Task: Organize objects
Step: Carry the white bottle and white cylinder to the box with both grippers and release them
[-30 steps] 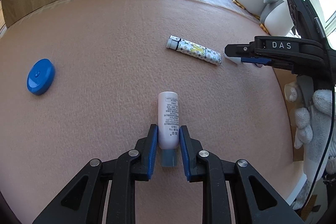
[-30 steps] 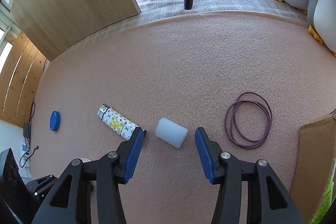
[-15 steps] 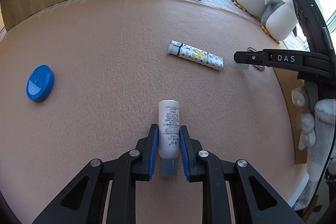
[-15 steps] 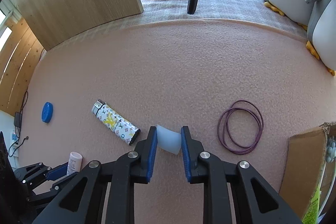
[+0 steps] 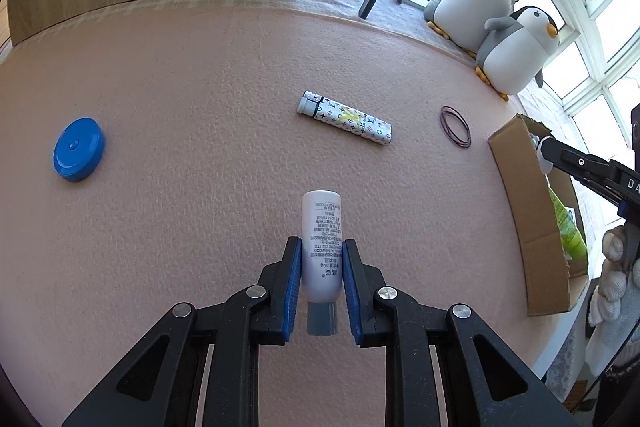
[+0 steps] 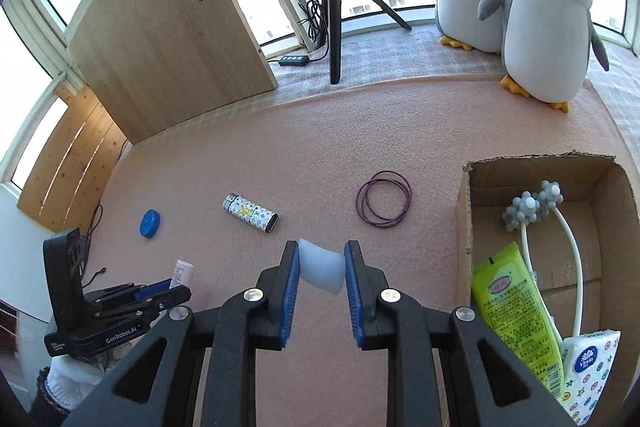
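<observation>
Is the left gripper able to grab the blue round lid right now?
Probably not yet. The left gripper is already shut on the white tube, so its jaws are full. Nothing lies on the mat between it and the blue lid; it would need to put the tube down first.

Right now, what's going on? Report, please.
Left tool shut on white tube. Right tool shut on pale cylinder. Box open at right; nothing in the way.

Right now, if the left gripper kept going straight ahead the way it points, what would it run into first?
The left gripper is shut on the white tube. Straight ahead lies bare pink mat; the first object near that line is the patterned lighter, slightly right of it. Depth is unclear, so it might pass above.
</observation>
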`<state>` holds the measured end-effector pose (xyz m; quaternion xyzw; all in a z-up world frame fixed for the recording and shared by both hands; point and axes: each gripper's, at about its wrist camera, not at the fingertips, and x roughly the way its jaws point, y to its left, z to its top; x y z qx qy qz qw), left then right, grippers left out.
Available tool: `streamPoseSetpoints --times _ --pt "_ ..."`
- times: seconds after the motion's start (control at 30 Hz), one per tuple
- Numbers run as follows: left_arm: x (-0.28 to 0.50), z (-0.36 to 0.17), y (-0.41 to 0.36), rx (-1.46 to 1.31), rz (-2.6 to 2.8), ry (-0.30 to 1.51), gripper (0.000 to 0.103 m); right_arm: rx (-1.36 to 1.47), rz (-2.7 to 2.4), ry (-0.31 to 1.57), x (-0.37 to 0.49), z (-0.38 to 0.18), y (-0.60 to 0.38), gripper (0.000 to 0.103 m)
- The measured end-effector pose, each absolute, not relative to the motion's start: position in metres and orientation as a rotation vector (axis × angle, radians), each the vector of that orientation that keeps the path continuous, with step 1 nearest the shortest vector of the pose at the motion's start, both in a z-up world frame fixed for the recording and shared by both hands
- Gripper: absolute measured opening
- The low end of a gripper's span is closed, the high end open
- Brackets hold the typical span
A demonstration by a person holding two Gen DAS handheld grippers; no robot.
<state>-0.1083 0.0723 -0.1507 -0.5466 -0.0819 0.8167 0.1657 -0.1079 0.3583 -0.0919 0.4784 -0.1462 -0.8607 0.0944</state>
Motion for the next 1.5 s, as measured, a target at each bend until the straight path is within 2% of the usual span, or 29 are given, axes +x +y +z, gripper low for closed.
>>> streamPoseSetpoints --times 0.3,0.83,0.9,1.0,1.1,1.17,1.33,1.5 --pt "-0.097 -0.120 0.135 -1.451 2.237 -0.195 0.022 1.425 -2.702 -0.487 -0.046 -0.084 0.421 0.020" --pt "-0.046 -0.092 0.332 -1.300 1.937 -0.037 0.022 1.469 -2.790 -0.650 0.012 -0.095 0.498 0.020" --pt "-0.045 -0.091 0.346 -1.296 1.922 -0.031 0.022 1.465 -2.796 -0.658 0.015 -0.094 0.502 0.021" --pt "-0.044 -0.090 0.361 -1.296 1.896 -0.025 0.022 1.454 -2.809 -0.684 0.020 -0.092 0.509 0.028" --pt "-0.045 -0.087 0.366 -1.291 1.908 -0.039 0.053 1.443 -2.819 -0.704 0.024 -0.091 0.514 0.038" --pt "-0.046 -0.087 0.365 -1.285 1.916 -0.040 0.054 1.442 -2.825 -0.711 0.026 -0.090 0.516 0.043" --pt "-0.056 -0.091 0.347 -1.305 1.960 -0.034 0.054 1.421 -2.803 -0.789 0.027 -0.090 0.519 0.044" --pt "-0.075 -0.094 0.308 -1.329 2.046 -0.054 0.054 1.404 -2.784 -0.785 0.023 -0.086 0.506 0.045"
